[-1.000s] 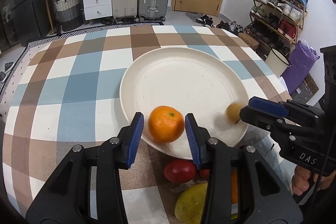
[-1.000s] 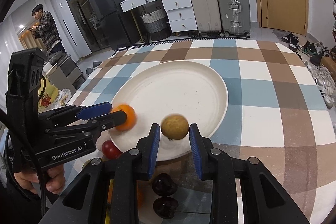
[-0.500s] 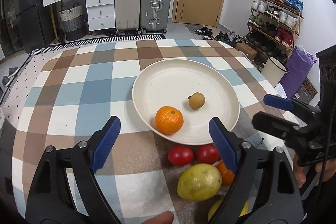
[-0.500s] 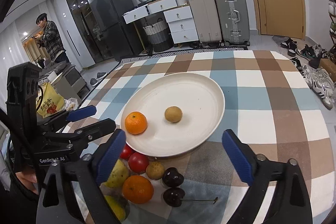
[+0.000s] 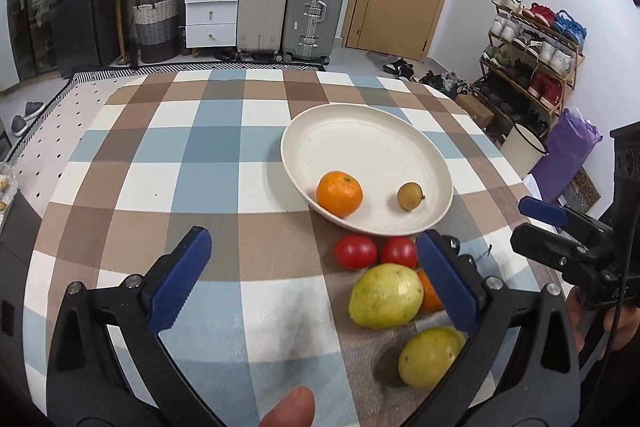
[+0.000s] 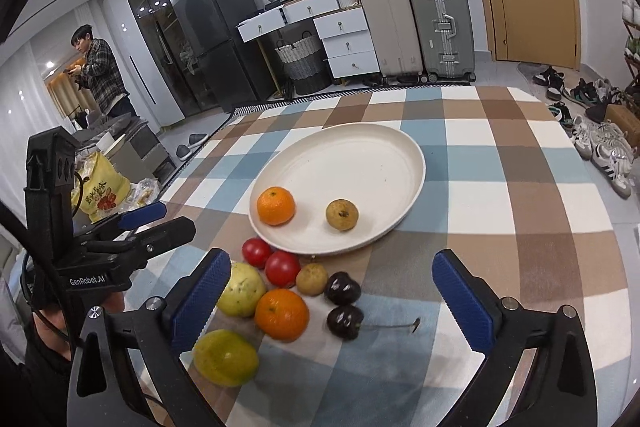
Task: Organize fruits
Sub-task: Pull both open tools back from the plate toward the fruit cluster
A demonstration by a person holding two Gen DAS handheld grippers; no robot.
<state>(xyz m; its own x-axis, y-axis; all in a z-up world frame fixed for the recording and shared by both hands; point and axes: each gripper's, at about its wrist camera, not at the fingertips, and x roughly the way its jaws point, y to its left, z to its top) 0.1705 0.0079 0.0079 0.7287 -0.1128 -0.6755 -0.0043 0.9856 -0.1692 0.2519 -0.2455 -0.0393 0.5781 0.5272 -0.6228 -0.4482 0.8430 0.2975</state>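
"GenRobot.AI" marks the left gripper (image 6: 156, 223); its jaws are opening, nothing between them. The right gripper (image 6: 336, 303) gapes empty. A mandarin (image 6: 276, 205) and a longan (image 6: 342, 214) lie on the plate (image 6: 400, 155); other fruit sits just beside it.

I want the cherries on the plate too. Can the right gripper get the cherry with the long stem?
Probably yes. The right gripper has its jaws wide open, and the stemmed cherry lies between them on the tablecloth with nothing on top, though an orange sits close beside it.
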